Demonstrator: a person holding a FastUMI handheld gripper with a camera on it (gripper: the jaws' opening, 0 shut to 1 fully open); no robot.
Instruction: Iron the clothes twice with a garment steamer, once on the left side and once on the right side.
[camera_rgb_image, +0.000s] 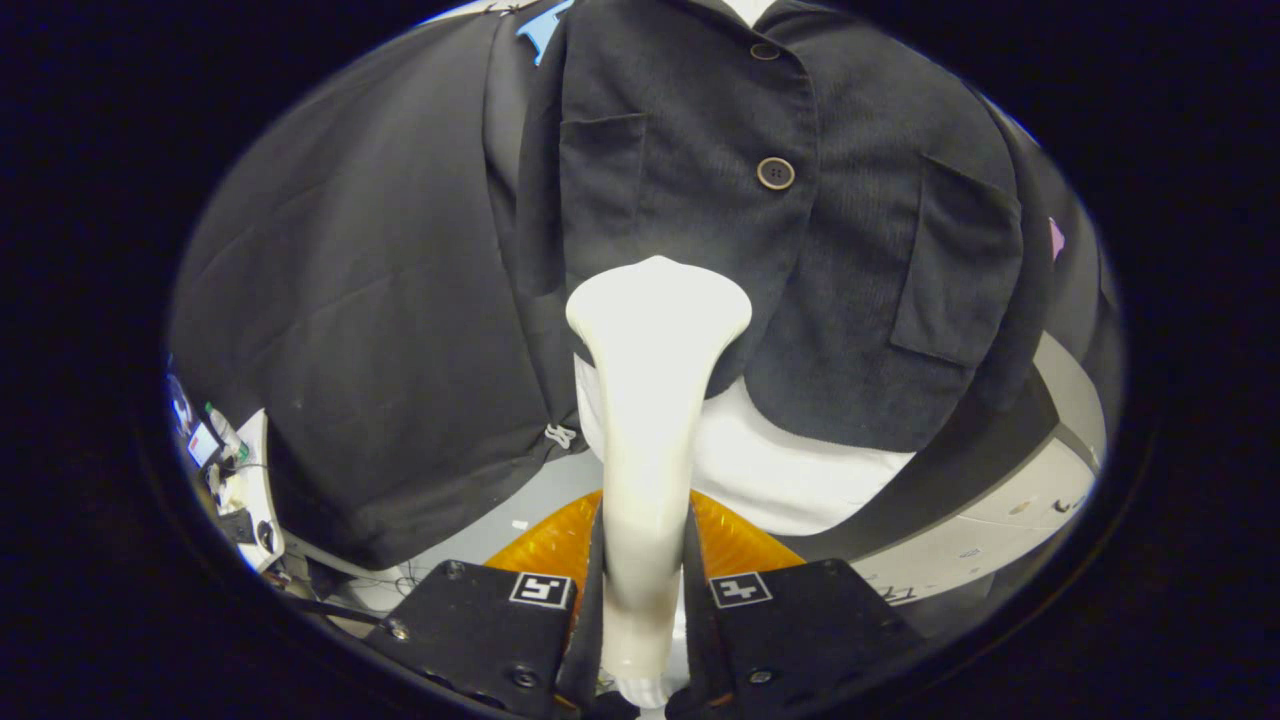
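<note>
A dark corduroy jacket (850, 230) with brown buttons and two chest pockets hangs on a white mannequin torso (790, 470) straight ahead. My gripper (645, 590) is shut on the handle of a cream garment steamer (650, 400), both black fingers (500, 620) pressing its sides. The steamer's wide head rests against the jacket's lower front, near the hem and just left of the button line. Whether steam is coming out cannot be seen.
An orange ribbed base (545, 545) sits below the mannequin, just beyond the fingers. Black booth cloth (350, 300) hangs to the left of the jacket. A white cart with small items (235, 470) stands far left. A pale floor panel (1000, 540) lies to the right.
</note>
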